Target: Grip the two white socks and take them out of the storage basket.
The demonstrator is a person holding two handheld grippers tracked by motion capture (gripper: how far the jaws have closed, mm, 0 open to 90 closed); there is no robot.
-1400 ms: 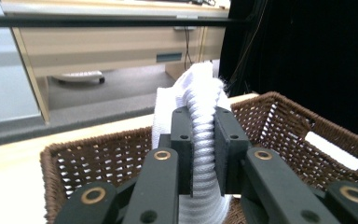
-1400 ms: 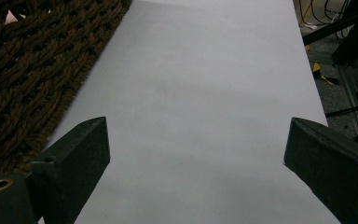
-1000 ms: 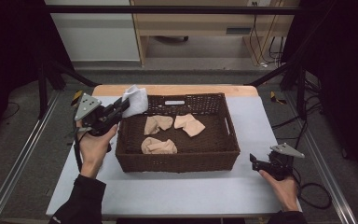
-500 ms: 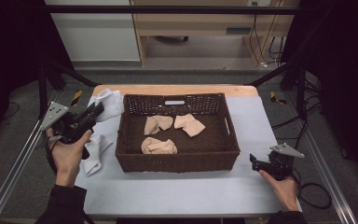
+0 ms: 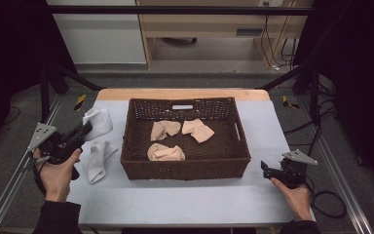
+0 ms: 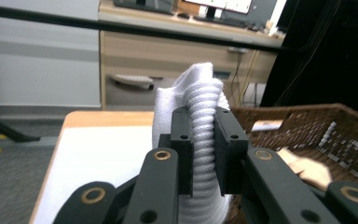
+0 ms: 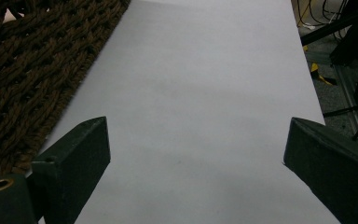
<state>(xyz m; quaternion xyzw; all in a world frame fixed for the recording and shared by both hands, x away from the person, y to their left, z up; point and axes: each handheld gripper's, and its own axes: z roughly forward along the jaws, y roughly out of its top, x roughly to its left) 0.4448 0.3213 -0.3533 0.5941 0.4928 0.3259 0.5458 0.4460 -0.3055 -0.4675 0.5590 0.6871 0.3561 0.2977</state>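
Nearest the viewer, the person's two forearms enter from the bottom edge of the high view. The right gripper (image 5: 264,168) rests on the white table (image 5: 185,200) just off the basket's near right corner; in the right gripper view its jaws stand wide apart over bare tabletop, grasping nothing, with the basket's woven wall at the left edge.

The left gripper (image 5: 84,130) is held at the table's left edge, pointing toward the far right. Its jaws are clenched on a white sock (image 5: 99,123) (the left gripper view shows the ribbed knit (image 6: 201,140) pinched between the two black pads, the fabric rising above them). A second white sock (image 5: 96,160) lies flat on the table just below and beside the held one, between the left hand (image 5: 58,170) and the basket.

At mid-table stands a dark brown wicker basket (image 5: 185,168), rectangular, with a handle slot in its far wall. Inside lie three beige socks: one (image 5: 165,152) toward the near left, one (image 5: 164,129) at the far left, one (image 5: 198,130) at the far right.

Beyond the table, a wooden desk (image 5: 214,24) stands on the grey floor.
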